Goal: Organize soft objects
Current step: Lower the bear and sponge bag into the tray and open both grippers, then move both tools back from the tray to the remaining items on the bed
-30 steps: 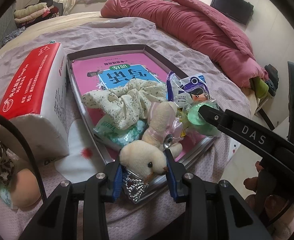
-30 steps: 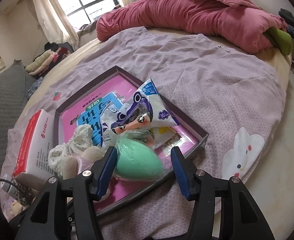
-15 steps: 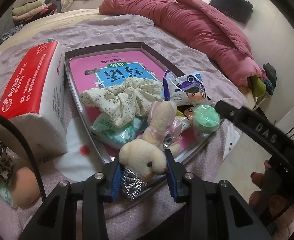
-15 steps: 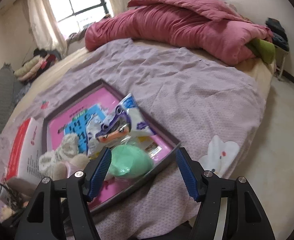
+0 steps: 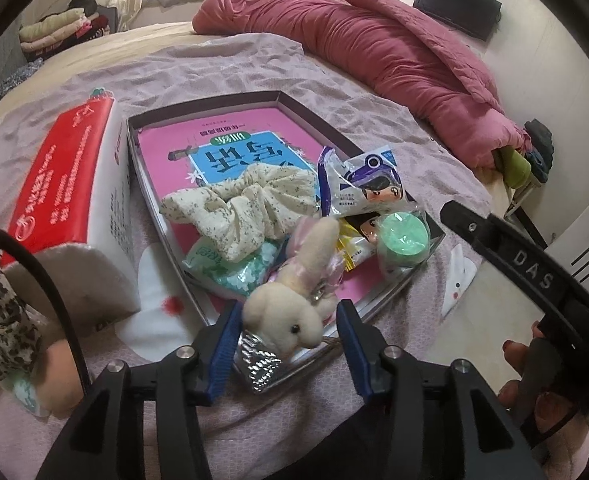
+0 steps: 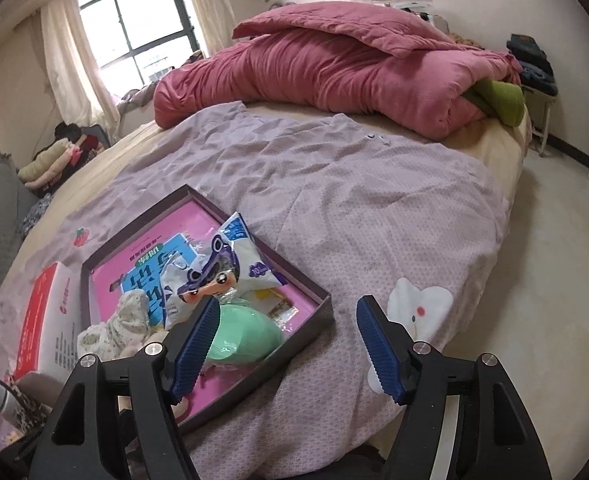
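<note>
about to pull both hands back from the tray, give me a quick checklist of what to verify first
1. Left claw let go of the plush bunny: ok, jaws have just been opening, gaps show on both sides.
2. Bunny settled in the tray: not ok, its head overhangs the near rim.
3. Right claw empty: ok, jaws have just been opening and hold nothing.
4. Green sponge inside the tray: ok.
5. Scrunchie inside the tray: ok.
6. Tissue pack placed: cannot tell, it sits outside the tray.

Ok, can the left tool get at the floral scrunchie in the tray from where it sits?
Probably not directly. The plush rabbit lies between the left tool's just-opened jaws, blocking the way to the floral scrunchie behind it in the tray. Coming from above should clear it.
</note>
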